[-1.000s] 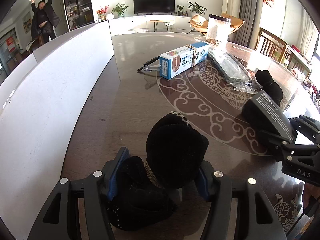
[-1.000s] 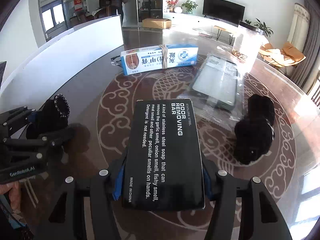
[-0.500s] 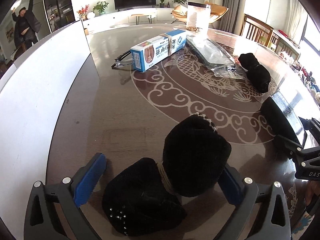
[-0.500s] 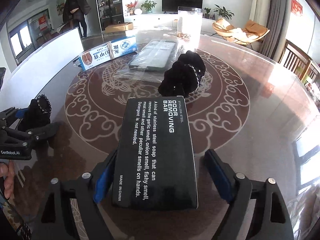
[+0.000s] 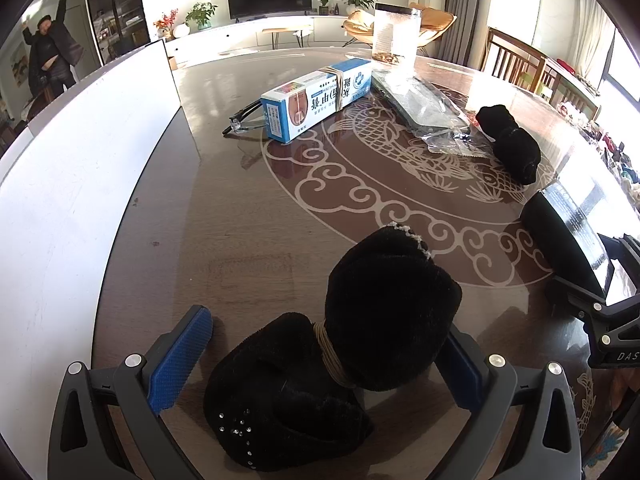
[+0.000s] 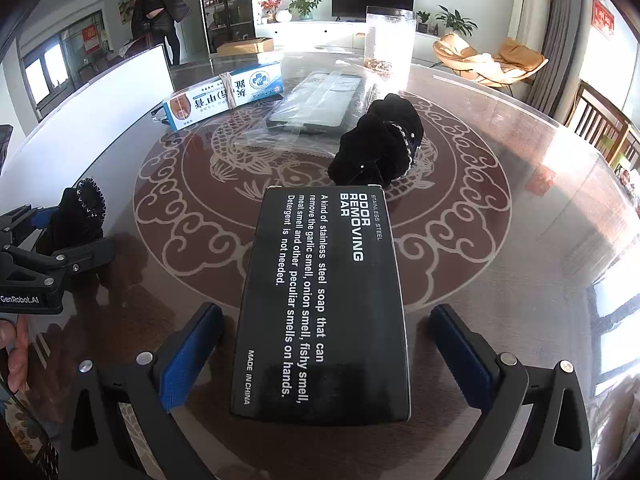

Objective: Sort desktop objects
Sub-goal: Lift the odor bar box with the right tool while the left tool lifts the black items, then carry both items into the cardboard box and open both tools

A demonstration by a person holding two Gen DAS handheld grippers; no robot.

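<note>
My left gripper (image 5: 320, 356) is open. A black fuzzy glove bundle (image 5: 360, 332) tied with a band lies on the table between its blue pads, not pinched. My right gripper (image 6: 324, 352) is open too. A black box (image 6: 324, 304) printed "Odor Removing Bar" lies flat between its pads with gaps on both sides. A second black fuzzy bundle (image 6: 380, 144) lies just beyond the box. The left gripper with its glove (image 6: 76, 216) shows at the left of the right wrist view. The box (image 5: 568, 236) shows at the right of the left wrist view.
A blue-and-white carton (image 5: 320, 100) bound with a rubber band lies farther back, with glasses (image 5: 244, 120) beside it. A clear plastic sleeve (image 6: 316, 104) with a dark flat item and a clear jar (image 6: 388, 40) stand behind. A white board (image 5: 80, 184) lines the table's left edge.
Both grippers opened and let go: the left released the glove bundle, the right released the black box. Both items now rest on the table. The right gripper swung toward the second black bundle.
</note>
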